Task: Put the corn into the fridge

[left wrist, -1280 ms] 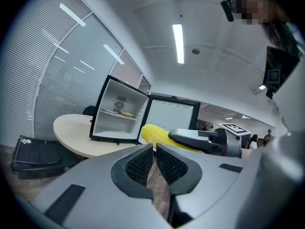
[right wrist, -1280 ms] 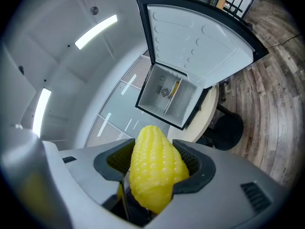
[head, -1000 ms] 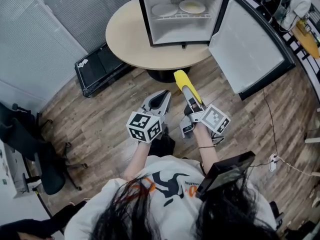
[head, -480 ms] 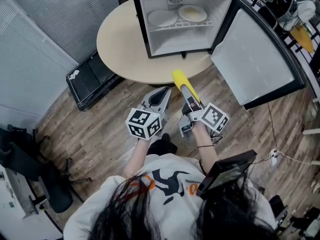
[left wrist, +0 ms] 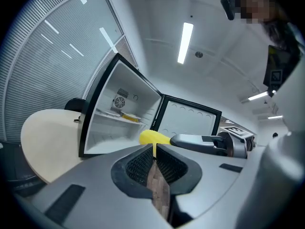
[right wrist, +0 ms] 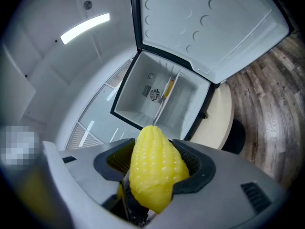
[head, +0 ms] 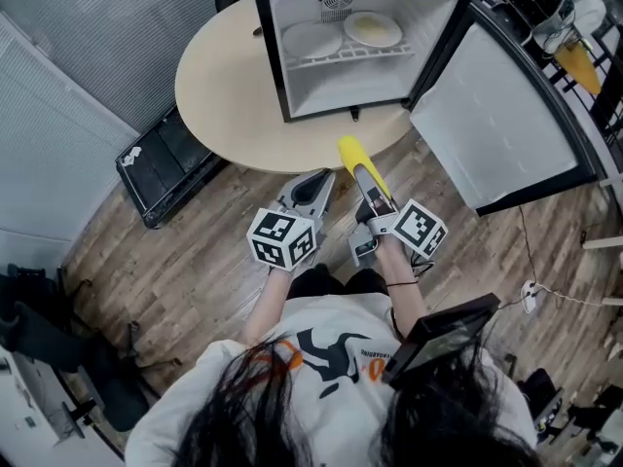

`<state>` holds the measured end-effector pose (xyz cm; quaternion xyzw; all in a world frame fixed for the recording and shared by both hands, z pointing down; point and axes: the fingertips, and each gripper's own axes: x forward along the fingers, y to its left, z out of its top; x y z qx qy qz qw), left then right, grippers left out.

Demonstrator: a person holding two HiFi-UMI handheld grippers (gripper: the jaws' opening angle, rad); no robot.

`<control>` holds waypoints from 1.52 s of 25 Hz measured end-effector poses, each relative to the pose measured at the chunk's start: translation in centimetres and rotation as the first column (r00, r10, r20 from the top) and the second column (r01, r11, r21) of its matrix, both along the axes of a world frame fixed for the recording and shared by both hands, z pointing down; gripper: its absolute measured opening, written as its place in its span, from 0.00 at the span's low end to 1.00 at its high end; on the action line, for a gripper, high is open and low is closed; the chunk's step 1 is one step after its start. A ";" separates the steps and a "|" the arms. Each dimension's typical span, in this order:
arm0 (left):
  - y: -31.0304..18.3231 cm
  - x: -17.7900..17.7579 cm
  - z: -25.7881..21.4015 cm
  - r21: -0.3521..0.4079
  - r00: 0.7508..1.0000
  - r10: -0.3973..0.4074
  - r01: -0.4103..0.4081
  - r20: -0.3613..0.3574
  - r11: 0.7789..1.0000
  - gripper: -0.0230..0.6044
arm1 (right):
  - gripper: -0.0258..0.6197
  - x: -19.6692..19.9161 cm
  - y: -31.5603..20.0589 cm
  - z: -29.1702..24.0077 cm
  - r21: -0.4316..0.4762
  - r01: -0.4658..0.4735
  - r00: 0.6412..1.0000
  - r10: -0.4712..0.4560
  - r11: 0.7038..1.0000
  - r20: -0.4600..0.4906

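In the head view, the person is closing in on the desk point(head: 229, 95). Compared with the pictures from a moment ago, the fridge point(head: 268, 56) is sitting nearer and larger, and both grippers are travelling forward with it. The right gripper point(head: 366, 181) is carrying the corn point(head: 348, 150), whose tip is reaching just short of the desk's near edge. The left gripper point(head: 313, 185) is riding beside it. The carry is probably almost over, and the placing is not yet begun. The door point(head: 506, 115) is standing wide open to the right, well clear of the approach. Two plates point(head: 311, 39) are lying on the upper shelf point(head: 341, 58), while the lower compartment is showing bare. That makes it the roomier target. A black case point(head: 165, 168) is lying on the floor to the left, out of the way.

In the left gripper view, this gripper's jaws are pressing together with nothing between them. The corn and the right gripper are showing just ahead, in front of the fridge's opening.

In the right gripper view, the jaws are standing wide and clamping the corn around its thick middle, with the pointed end aiming at the open fridge. The black frame around the opening is the edge to clear, and the corn will likely need to lift over the sill.
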<state>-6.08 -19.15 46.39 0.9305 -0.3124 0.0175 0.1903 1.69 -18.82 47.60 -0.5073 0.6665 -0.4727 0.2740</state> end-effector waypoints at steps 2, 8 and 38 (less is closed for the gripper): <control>-0.3 0.0 0.2 -0.007 1.000 0.004 -0.004 -0.004 1.000 0.09 | 0.43 0.1 -0.3 0.1 -0.004 -0.005 1.000 0.005 1.000 0.000; -1.1 0.4 0.9 -0.027 1.000 0.007 -0.007 0.007 1.000 0.09 | 0.43 0.7 -1.4 0.7 -0.016 -0.013 1.000 0.013 1.000 0.008; -16.8 6.7 5.5 -0.126 0.999 -0.024 0.029 0.047 0.992 0.09 | 0.43 9.4 -20.3 9.1 -0.168 0.004 0.995 -0.020 0.986 -0.099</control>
